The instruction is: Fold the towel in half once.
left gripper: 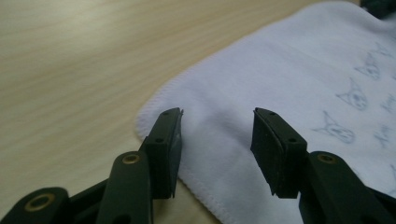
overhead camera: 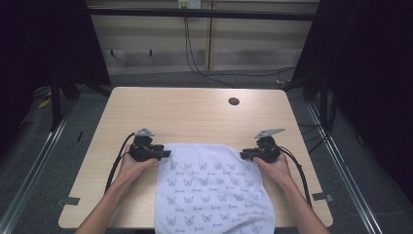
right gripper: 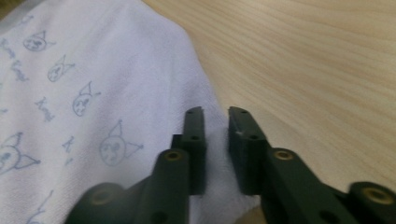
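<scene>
Gripper, left: at the far-left corner of the towel, jaws well apart in the left gripper view, straddling the stitched hem, pads clear of the fabric, nothing held. Towel: white cloth printed with small cat faces, lying flat on the near half of the wooden table, its near edge hanging over the table's front. Gripper, right: at the far-right corner of the towel, jaws nearly together in the right gripper view, a narrow gap showing cloth; whether the pads pinch it cannot be told.
</scene>
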A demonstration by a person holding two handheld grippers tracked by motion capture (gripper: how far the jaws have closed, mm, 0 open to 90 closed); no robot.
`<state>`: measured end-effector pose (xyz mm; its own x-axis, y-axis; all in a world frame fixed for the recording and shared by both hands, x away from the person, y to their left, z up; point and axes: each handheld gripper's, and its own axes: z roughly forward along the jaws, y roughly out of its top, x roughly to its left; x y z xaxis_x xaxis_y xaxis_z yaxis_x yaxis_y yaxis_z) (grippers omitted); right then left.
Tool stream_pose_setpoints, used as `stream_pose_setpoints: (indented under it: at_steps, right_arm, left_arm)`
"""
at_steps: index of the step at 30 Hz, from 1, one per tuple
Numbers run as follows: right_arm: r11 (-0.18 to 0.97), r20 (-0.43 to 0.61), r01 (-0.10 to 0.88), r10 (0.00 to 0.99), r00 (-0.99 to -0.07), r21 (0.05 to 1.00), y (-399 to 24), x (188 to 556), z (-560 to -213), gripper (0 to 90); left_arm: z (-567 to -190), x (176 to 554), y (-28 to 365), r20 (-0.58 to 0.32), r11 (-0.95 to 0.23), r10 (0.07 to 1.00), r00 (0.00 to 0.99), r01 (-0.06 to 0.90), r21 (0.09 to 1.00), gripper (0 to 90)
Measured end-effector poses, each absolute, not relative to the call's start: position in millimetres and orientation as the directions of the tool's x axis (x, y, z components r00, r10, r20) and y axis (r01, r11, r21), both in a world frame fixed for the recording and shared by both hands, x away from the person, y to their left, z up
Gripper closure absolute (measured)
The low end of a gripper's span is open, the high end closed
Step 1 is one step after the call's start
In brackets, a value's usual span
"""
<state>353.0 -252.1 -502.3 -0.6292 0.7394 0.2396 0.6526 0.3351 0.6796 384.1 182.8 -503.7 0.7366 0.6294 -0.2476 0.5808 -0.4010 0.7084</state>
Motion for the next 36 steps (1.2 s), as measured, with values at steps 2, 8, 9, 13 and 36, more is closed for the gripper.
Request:
stream_pose_setpoints:
  at_steps: [2, 8, 9, 13, 36]
  right_arm:
    - [0.319, 0.253, 0.654, 0.738, -0.626, 0.686, -254.7, 352.6, -499.7, 85.9]
    - [0.249, 0.244, 0.624, 0.765, -0.595, 0.741, -270.4, 349.8, -483.0, 87.5]
    - [0.240, 0.245, 0.620, 0.767, -0.593, 0.747, -273.5, 349.7, -480.4, 87.5]
    - [0.220, 0.246, 0.608, 0.771, -0.587, 0.762, -280.4, 350.8, -476.8, 87.5]
    - [0.186, 0.290, 0.595, 0.735, -0.612, 0.782, -289.4, 348.6, -450.2, 87.7]
  left_arm:
    - [-501.4, 377.4, 179.2, -0.204, -0.442, 0.626, 0.753, 0.558, 0.702, 59.9]
    - [-498.2, 382.6, 195.8, -0.199, -0.381, 0.687, 0.698, 0.580, 0.720, 53.7]
    - [-499.0, 385.9, 198.7, -0.214, -0.357, 0.700, 0.681, 0.594, 0.721, 53.2]
    - [-502.3, 395.5, 193.9, -0.232, -0.362, 0.678, 0.697, 0.592, 0.720, 50.9]
    - [-460.0, 384.8, 191.8, -0.306, -0.291, 0.546, 0.780, 0.519, 0.804, 86.7]
